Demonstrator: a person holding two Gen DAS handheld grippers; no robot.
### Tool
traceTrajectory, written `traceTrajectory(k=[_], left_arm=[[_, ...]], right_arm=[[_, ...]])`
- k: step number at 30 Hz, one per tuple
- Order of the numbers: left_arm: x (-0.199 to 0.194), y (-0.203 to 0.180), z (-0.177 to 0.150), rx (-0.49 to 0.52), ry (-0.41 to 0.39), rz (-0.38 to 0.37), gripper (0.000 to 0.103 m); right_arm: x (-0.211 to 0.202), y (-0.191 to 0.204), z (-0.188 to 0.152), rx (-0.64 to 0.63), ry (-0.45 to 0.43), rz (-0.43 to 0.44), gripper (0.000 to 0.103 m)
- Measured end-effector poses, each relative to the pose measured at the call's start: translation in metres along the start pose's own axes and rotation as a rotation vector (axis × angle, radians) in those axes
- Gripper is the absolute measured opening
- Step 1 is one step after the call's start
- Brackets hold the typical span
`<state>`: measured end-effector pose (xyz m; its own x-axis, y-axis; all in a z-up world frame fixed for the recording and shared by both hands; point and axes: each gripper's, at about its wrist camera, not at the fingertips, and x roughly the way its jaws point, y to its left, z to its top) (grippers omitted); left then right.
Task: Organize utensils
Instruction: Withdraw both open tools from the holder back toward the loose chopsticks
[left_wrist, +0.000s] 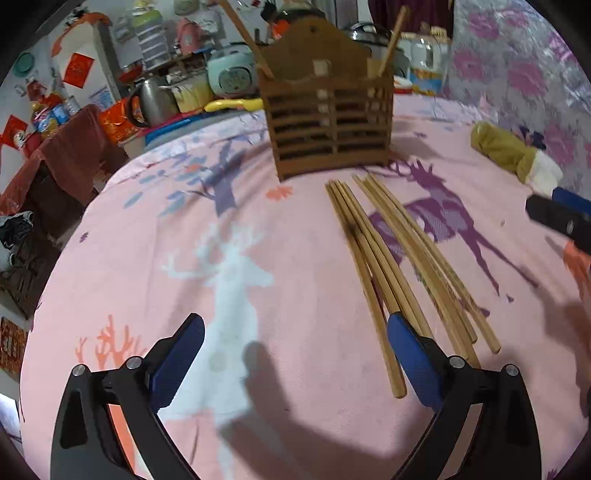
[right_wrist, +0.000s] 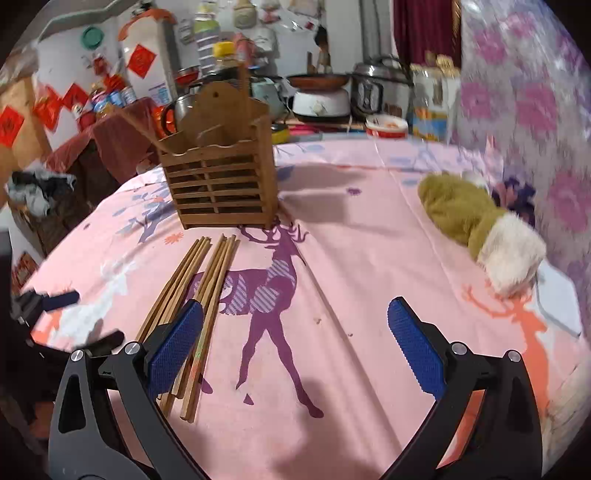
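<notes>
Surface (left_wrist: 129, 258): you are working over a pink cloth printed with deer; whether it covers a table or a bed is hard to make out, so treat the name loosely.
Holder (left_wrist: 328, 122): the slatted wooden holder stands upright at the far side, its open top facing up so sticks can drop in; two sticks already lean out of it in the left view (the right view blurs them).
Stuffed toy (right_wrist: 476, 221): it lies off to your right, well apart from the work.
Chopsticks (left_wrist: 388, 258): they lie loose in two bundles just in front of the holder, thin ends toward it, which suits a lengthwise pick; their near ends are hidden behind your tongs in both views.
Left tongs (left_wrist: 295, 354): released, spread wide, with the right pad touching or just over the nearest bundle.
Right tongs (right_wrist: 295, 347): released too, empty, left pad over the chopsticks' near ends.
</notes>
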<state>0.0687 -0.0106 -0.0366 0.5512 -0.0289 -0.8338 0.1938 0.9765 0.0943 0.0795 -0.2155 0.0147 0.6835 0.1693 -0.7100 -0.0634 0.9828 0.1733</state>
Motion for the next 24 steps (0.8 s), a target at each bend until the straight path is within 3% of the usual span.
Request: traceTrajectory(k=[7, 16, 20, 24], left_arm=[[0.016, 0.000, -0.001, -0.006, 0.055, -0.038, 0.097], [0.025, 0.027, 0.002, -0.153, 0.111, -0.127, 0.097], [0.023, 0.019, 0.004, -0.129, 0.094, -0.150, 0.097], [0.034, 0.009, 0.009, -0.091, 0.110, -0.102, 0.097]], right_arm=[[0.003, -0.005, 0.001, 0.039, 0.011, 0.001, 0.097], [0.003, -0.007, 0.002, 0.043, 0.019, -0.001, 0.097], [0.006, -0.008, 0.002, 0.051, 0.022, -0.005, 0.097], [0.009, -0.010, 0.003, 0.061, 0.027, -0.013, 0.097]])
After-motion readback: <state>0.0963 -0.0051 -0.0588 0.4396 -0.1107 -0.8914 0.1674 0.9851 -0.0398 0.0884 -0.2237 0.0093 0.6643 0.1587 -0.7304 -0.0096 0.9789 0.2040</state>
